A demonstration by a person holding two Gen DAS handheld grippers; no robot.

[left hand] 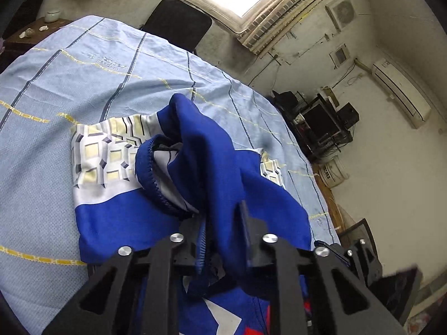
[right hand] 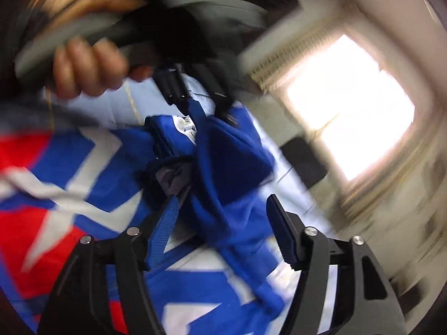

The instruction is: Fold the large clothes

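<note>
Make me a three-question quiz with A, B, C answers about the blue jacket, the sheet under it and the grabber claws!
1. Where does the blue jacket lie?
A. on the striped sheet
B. on a black chair
C. on the floor

2. What colour is the sheet, mainly?
A. green
B. light blue
C. pink

3. What is the left gripper doing?
A. hanging open above the cloth
B. pinching jacket cloth
C. holding a cup

Answers:
1 A, the jacket is spread on the sheet in the left wrist view.
2 B, pale blue with dark and yellow lines.
3 B, blue fabric is bunched between its closed fingers, while the right gripper stands open.
</note>
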